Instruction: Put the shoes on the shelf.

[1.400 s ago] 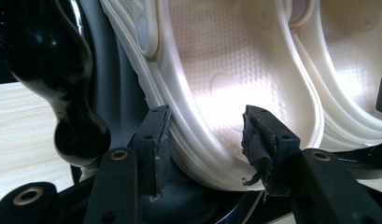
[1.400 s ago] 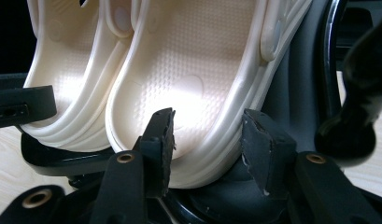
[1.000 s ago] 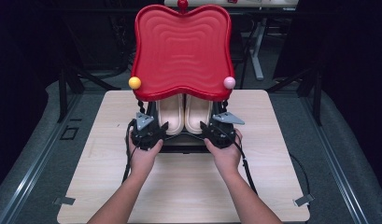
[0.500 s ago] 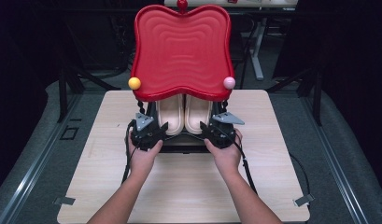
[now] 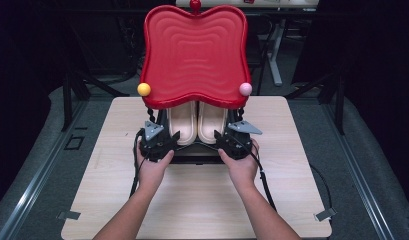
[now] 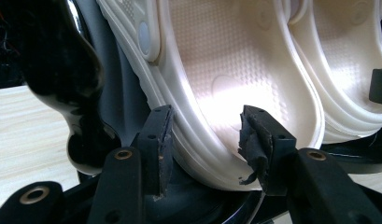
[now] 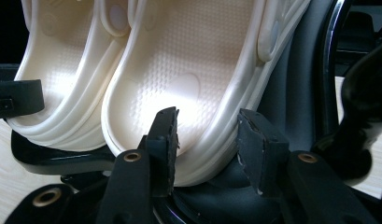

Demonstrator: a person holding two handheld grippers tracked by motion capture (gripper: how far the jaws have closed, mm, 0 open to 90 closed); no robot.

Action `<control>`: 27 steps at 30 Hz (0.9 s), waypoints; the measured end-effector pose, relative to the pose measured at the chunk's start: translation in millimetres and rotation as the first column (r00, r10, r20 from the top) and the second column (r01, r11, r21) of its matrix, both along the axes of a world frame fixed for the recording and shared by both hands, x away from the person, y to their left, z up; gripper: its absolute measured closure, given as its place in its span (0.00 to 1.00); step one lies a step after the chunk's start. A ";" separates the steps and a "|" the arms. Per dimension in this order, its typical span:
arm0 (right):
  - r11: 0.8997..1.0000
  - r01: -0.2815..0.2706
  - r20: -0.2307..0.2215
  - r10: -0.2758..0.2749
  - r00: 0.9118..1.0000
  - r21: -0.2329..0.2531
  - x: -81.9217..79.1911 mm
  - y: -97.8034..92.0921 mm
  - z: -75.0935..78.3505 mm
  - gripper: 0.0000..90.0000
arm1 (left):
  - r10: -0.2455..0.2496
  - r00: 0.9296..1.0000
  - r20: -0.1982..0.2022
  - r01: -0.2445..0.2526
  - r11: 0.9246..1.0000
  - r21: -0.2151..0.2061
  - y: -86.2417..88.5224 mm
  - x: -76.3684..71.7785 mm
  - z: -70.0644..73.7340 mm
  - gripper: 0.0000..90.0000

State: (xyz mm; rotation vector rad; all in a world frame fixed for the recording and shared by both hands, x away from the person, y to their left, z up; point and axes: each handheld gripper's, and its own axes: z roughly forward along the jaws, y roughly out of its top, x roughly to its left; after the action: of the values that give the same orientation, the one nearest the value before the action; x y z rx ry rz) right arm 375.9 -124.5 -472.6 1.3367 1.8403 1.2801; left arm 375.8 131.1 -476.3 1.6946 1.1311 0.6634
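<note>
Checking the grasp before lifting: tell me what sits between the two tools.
In the high view, the two cream clogs lie side by side between the left tool and the right tool, under the red lid.

Black tools (image 5: 168, 143), grey three-cornered plates (image 5: 153, 130)

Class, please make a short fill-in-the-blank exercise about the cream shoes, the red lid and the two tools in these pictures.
1. The wavy red plastic lid of the black box stands ____.
2. The two cream rubber clogs lie ____ by side.
3. The left tool straddles a clog's ____ end.
4. The ball on the lid's right corner is ____.

Missing words: open; side; heel; pink
</note>
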 end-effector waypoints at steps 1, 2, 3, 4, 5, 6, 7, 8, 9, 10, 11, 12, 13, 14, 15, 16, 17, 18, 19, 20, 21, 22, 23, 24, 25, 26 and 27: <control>1.000 0.000 0.004 0.000 1.000 0.000 -0.3 0.2 -0.1 0.64 | -0.001 1.000 0.003 0.001 1.000 -0.002 -0.2 -0.5 0.1 0.60; 1.000 0.003 0.006 -0.003 1.000 0.001 -0.8 0.4 -0.2 0.64 | -0.006 1.000 0.000 0.006 1.000 -0.001 0.0 -1.2 0.6 0.59; 1.000 0.007 0.006 -0.007 1.000 0.005 -1.5 0.4 0.0 0.63 | -0.007 1.000 0.002 0.007 1.000 -0.005 -0.2 -2.1 0.7 0.59; 1.000 0.010 0.009 -0.010 1.000 0.008 -2.4 0.7 0.1 0.63 | -0.008 1.000 0.005 0.008 1.000 -0.011 -0.4 -2.5 0.7 0.59; 1.000 0.008 0.010 -0.008 1.000 0.008 -3.0 0.7 0.3 0.64 | -0.011 1.000 0.006 0.011 1.000 -0.013 -0.4 -3.3 0.9 0.59; 1.000 0.005 0.009 -0.005 1.000 0.007 -4.2 0.6 0.9 0.64 | -0.014 1.000 0.010 0.014 1.000 -0.010 -0.1 -4.1 1.3 0.59; 1.000 0.003 0.009 -0.003 1.000 0.013 -5.9 1.1 1.5 0.64 | -0.014 1.000 0.011 0.014 1.000 -0.010 -0.1 -4.7 1.5 0.59; 1.000 0.001 0.011 -0.001 1.000 0.012 -7.0 1.2 1.9 0.64 | -0.017 1.000 0.007 0.017 1.000 -0.010 0.0 -5.5 1.9 0.59; 1.000 -0.004 0.015 0.004 1.000 0.014 -9.2 1.4 2.4 0.64 | -0.020 1.000 0.006 0.020 1.000 -0.010 0.0 -5.9 2.0 0.59; 1.000 -0.009 0.016 0.008 1.000 0.019 -10.5 1.8 2.5 0.64 | -0.021 1.000 0.008 0.021 1.000 -0.010 -0.2 -6.6 2.2 0.59; 1.000 -0.011 0.021 0.010 1.000 0.015 -12.3 2.3 2.7 0.64 | -0.023 1.000 0.007 0.023 1.000 -0.008 0.0 -7.9 2.8 0.59; 1.000 -0.017 0.021 0.017 1.000 0.012 -15.0 3.2 3.2 0.64 | -0.026 1.000 0.007 0.026 1.000 -0.004 0.1 -8.6 3.3 0.59; 1.000 -0.021 0.027 0.021 0.999 0.007 -16.2 3.7 3.4 0.64 | -0.029 1.000 0.009 0.029 1.000 -0.006 -0.1 -9.7 3.7 0.59; 1.000 -0.027 0.033 0.027 0.999 -0.001 -18.5 4.2 4.0 0.64 | -0.029 0.999 0.014 0.029 1.000 -0.012 -0.6 -10.9 3.9 0.59; 1.000 -0.029 0.038 0.029 0.999 -0.010 -20.9 5.0 4.8 0.64 | -0.033 0.999 0.017 0.034 0.999 -0.009 -0.2 -12.8 5.0 0.58; 0.999 -0.035 0.048 0.036 0.998 -0.024 -23.6 5.8 5.7 0.64 | -0.041 0.999 0.015 0.041 0.999 -0.006 0.4 -14.0 6.0 0.58; 0.999 -0.036 0.054 0.038 0.998 -0.036 -25.3 5.9 6.3 0.64 | -0.043 0.999 0.022 0.043 0.999 -0.011 0.5 -16.0 6.8 0.58; 0.998 -0.042 0.063 0.044 0.997 -0.042 -28.2 6.2 7.3 0.64 | -0.044 0.999 0.023 0.044 0.999 -0.012 0.7 -17.4 7.4 0.58; 0.998 -0.044 0.063 0.047 0.997 -0.052 -30.0 5.8 8.1 0.64 | -0.048 0.998 0.027 0.048 0.999 -0.009 1.2 -18.9 8.2 0.58; 0.997 -0.047 0.070 0.051 0.996 -0.055 -32.0 5.4 8.7 0.64 | -0.053 0.998 0.027 0.054 0.999 -0.010 1.9 -20.8 8.9 0.58; 0.997 -0.049 0.074 0.054 0.996 -0.062 -34.0 4.3 9.6 0.64 | -0.060 0.998 0.029 0.060 0.998 -0.008 2.9 -23.2 10.0 0.58; 0.997 -0.055 0.077 0.059 0.995 -0.060 -36.1 3.1 10.2 0.64 | -0.062 0.998 0.032 0.062 0.998 -0.007 3.5 -24.7 10.6 0.58; 0.997 -0.057 0.077 0.062 0.995 -0.060 -37.2 2.0 10.4 0.64 | -0.064 0.997 0.032 0.064 0.998 -0.010 4.9 -27.2 11.4 0.58; 0.996 -0.060 0.074 0.064 0.995 -0.060 -38.9 -0.1 10.5 0.64 | -0.069 0.997 0.031 0.069 0.998 -0.009 6.5 -29.0 12.0 0.57; 0.996 -0.060 0.073 0.064 0.995 -0.063 -40.1 -1.7 10.3 0.63 | -0.069 0.997 0.034 0.069 0.998 -0.009 7.4 -30.3 12.1 0.57; 0.996 -0.063 0.076 0.067 0.995 -0.061 -40.9 -2.8 9.9 0.63 | -0.072 0.997 0.034 0.073 0.997 -0.005 9.1 -32.2 12.4 0.57; 0.995 -0.065 0.069 0.070 0.995 -0.071 -42.5 -4.6 10.3 0.63 | -0.072 0.997 0.034 0.072 0.997 0.000 11.5 -34.6 12.3 0.57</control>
State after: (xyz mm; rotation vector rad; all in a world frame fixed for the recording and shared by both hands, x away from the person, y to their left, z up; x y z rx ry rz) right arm 333.4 -129.1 -462.3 1.1876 1.8769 1.2701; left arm 341.1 142.6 -463.9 1.7088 1.0416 0.6435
